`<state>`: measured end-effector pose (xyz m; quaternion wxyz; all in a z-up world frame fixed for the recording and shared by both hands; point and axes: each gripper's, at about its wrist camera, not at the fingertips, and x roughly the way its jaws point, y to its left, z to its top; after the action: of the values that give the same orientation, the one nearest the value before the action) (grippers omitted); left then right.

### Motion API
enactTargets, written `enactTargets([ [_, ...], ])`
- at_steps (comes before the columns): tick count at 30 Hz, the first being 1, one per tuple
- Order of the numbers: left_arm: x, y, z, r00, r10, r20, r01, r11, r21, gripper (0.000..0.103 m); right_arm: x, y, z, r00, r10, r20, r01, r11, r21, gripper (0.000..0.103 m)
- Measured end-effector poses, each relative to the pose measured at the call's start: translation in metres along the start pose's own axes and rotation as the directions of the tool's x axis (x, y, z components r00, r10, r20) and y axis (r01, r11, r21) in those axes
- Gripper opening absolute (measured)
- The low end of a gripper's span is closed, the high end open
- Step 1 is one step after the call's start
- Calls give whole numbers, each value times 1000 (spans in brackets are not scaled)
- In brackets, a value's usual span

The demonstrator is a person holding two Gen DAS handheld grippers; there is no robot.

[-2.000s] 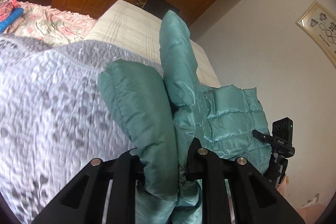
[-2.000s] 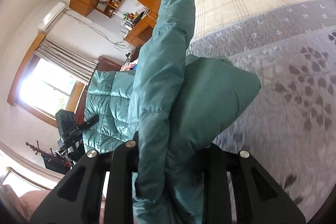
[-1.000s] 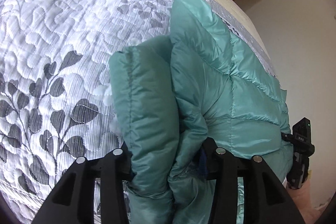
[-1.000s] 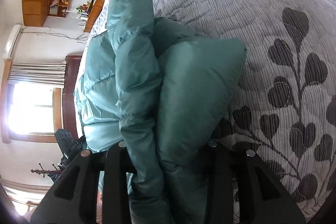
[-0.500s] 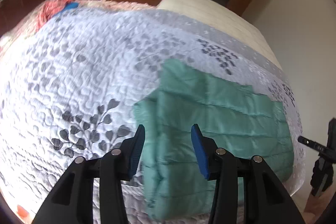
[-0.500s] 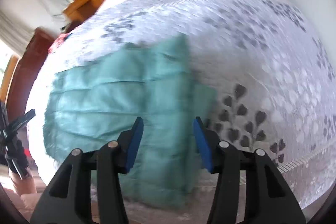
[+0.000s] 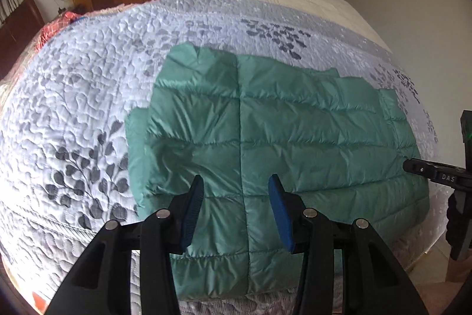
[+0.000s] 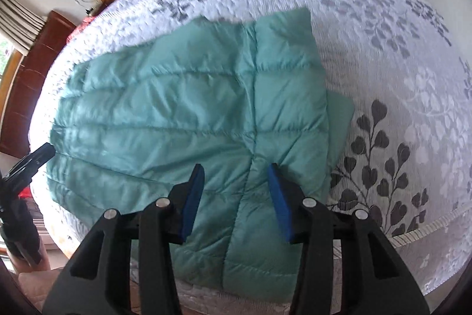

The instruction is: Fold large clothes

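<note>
Bed: quilted grey leaf-print bedspread (image 7: 88, 96) under everything
Jacket: teal puffer jacket (image 7: 280, 132) folded flat at near edge, ready for another fold
Left claw (image 7: 236, 208): apart, empty, above jacket
Right claw (image 8: 236, 197): empty; jaws closing slightly

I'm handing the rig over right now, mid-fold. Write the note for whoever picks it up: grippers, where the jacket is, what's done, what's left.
Left gripper: open, nothing between the pads, above the jacket's near edge.
Right gripper: empty, jaws closing slightly, above the jacket's other end.
Jacket: green quilted, lying folded flat on the grey leaf-print bedspread, near the bed's front edge.
Done: one fold laid down; a layer underneath sticks out at one side.
Left: probably tuck that layer in and fold again to make it smaller.
</note>
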<state>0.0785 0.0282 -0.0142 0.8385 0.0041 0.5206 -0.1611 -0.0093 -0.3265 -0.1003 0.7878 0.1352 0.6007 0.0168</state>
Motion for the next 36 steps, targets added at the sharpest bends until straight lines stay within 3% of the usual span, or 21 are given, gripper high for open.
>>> enactTargets([
  [9, 30, 3, -12, 998, 15, -66, -16, 1000, -10, 46, 19, 3, 1, 999, -27, -38, 27, 1000, -9, 42],
  [24, 49, 8, -12, 997, 15, -82, -15, 1000, 0, 46, 43, 4, 4, 998, -17, -67, 16, 1000, -10, 42],
  [33, 47, 10, -5, 995, 7, -102, -7, 1000, 4, 46, 37, 1, 4, 998, 3, -58, -2, 1000, 19, 44],
  [36, 31, 16, 2, 997, 22, -76, -22, 1000, -2, 46, 23, -2, 6, 999, 23, -30, -21, 999, 38, 44],
])
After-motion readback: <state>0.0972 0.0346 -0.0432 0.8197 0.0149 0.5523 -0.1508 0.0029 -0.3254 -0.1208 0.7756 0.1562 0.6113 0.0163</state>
